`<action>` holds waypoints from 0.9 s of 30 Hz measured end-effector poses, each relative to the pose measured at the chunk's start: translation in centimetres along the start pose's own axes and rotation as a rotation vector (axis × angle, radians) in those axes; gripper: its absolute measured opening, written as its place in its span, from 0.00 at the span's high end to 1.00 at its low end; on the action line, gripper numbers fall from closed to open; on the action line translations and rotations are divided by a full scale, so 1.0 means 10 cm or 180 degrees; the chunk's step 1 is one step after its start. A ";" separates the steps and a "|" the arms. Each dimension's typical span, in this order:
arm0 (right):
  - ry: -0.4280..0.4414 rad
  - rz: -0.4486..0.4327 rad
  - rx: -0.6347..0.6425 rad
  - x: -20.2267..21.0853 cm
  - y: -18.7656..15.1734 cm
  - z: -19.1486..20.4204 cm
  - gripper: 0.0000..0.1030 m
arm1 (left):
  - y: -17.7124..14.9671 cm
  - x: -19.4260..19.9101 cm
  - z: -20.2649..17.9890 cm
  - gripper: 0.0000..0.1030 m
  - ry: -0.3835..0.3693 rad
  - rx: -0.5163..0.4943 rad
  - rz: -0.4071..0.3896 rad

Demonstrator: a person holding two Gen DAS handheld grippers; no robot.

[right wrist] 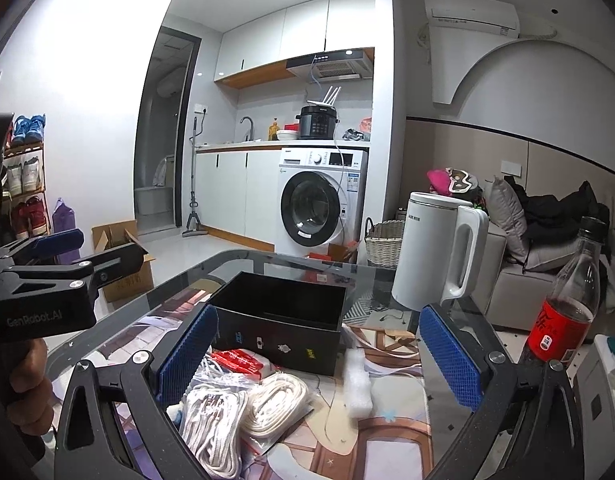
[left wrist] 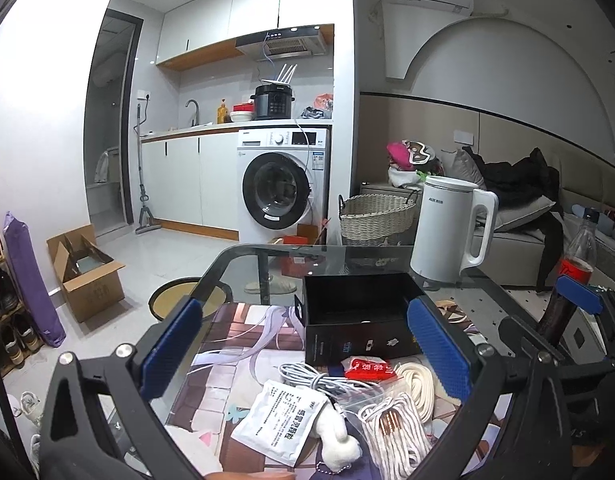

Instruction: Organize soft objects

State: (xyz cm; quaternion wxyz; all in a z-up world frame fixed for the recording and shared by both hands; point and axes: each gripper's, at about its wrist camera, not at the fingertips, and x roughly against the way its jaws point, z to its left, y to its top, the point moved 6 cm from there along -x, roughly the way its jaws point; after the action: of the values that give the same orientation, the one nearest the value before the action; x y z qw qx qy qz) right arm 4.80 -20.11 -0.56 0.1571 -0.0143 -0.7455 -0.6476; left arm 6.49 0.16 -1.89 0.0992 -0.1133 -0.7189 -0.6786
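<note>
Left wrist view: left gripper [left wrist: 305,350] is spread wide with nothing in it, hovering over the soft stuff, a white sachet [left wrist: 279,420] and cord bundles, just in front of the black box [left wrist: 361,312]. Right wrist view: right gripper [right wrist: 317,354] also wide and empty, rope coils [right wrist: 277,404] below it, box [right wrist: 279,322] just behind them.
</note>
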 end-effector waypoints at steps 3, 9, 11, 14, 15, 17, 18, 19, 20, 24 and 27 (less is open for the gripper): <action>-0.0025 -0.0025 -0.0010 0.00 0.03 -0.02 0.01 | 0.01 0.02 -0.02 0.00 -0.0011 -0.0015 -0.0037; 0.0033 -0.0019 -0.0025 0.01 0.03 0.00 0.01 | 0.02 0.07 -0.04 0.00 0.0002 -0.0108 -0.0118; 0.0061 -0.0024 0.0000 0.02 0.03 0.02 0.01 | 0.02 0.06 -0.04 0.00 0.0003 -0.0129 -0.0124; 0.0058 -0.0032 0.0010 0.02 0.03 0.02 0.01 | 0.03 0.05 -0.03 0.00 0.0008 -0.0107 -0.0108; 0.0059 -0.0022 0.0000 0.01 0.03 0.02 0.01 | 0.03 0.05 -0.03 0.00 0.0000 -0.0091 -0.0104; 0.0058 -0.0022 -0.0009 0.02 0.01 0.02 0.01 | 0.04 0.06 -0.03 0.00 0.0004 -0.0082 -0.0105; 0.0057 -0.0021 -0.0004 0.02 0.01 0.02 0.01 | 0.05 0.05 -0.03 0.00 0.0008 -0.0081 -0.0110; 0.0058 -0.0020 0.0001 0.02 0.01 0.02 0.01 | 0.04 0.06 -0.03 0.00 0.0004 -0.0082 -0.0118; 0.0060 -0.0016 0.0009 0.02 0.01 0.03 0.01 | 0.05 0.07 -0.03 0.00 0.0006 -0.0087 -0.0122; 0.0070 -0.0011 0.0047 -0.01 -0.01 0.04 0.01 | 0.05 0.08 -0.03 0.00 -0.0008 -0.0084 -0.0128; 0.0083 0.0001 0.0023 -0.03 -0.01 0.05 0.01 | 0.06 0.10 -0.02 0.00 -0.0006 -0.0100 -0.0160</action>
State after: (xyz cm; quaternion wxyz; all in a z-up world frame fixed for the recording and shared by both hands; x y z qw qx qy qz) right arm 4.94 -19.63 -0.78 0.1669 -0.0054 -0.7457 -0.6451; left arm 5.69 -0.02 -1.01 0.0796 -0.0974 -0.7109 -0.6919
